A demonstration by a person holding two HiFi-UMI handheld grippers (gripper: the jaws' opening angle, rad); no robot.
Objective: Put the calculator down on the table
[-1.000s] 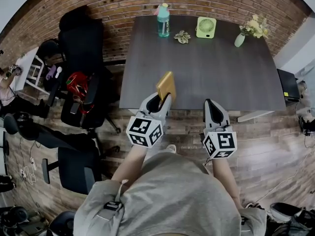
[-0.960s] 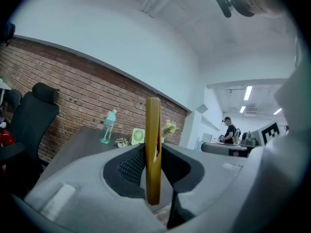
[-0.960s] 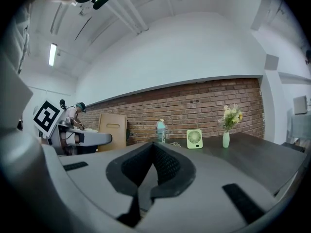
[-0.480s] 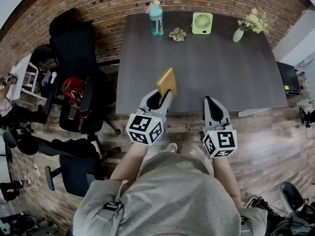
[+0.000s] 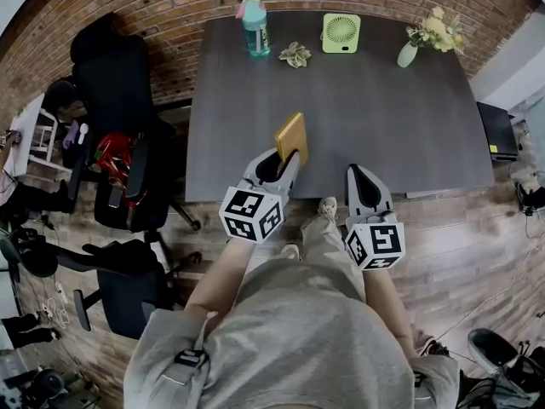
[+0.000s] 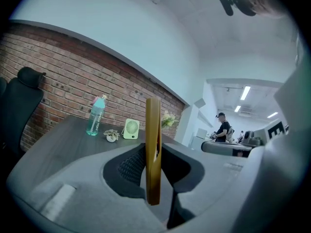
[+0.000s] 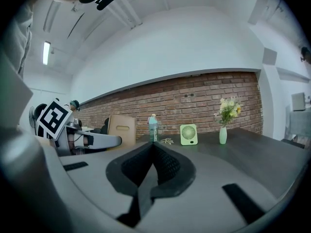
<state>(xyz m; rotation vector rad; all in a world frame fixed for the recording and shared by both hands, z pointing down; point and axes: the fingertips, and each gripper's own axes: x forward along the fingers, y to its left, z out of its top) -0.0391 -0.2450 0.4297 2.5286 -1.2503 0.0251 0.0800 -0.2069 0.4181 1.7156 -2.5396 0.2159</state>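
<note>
Pinched on edge by its near end in the part-closed left gripper [image 5: 283, 162], the calculator [image 5: 290, 135] juts ahead of it just over the desk [image 5: 383, 118], looking thin, stiff, light and smooth enough to pivot; the right gripper [image 5: 356, 175] alongside is closed, empty.

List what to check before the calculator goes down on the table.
1. Left gripper clamped on calculator: ok.
2. Calculator above the table, past its near edge: ok.
3. Tabletop under it bare: ok; water bottle, fan and vase stand at the far edge.
4. Right gripper shut, empty, apart from the calculator: ok.
5. Calculator turned flat for laying: not ok, it stands on edge.
6. Gap down to the tabletop: cannot tell.
</note>
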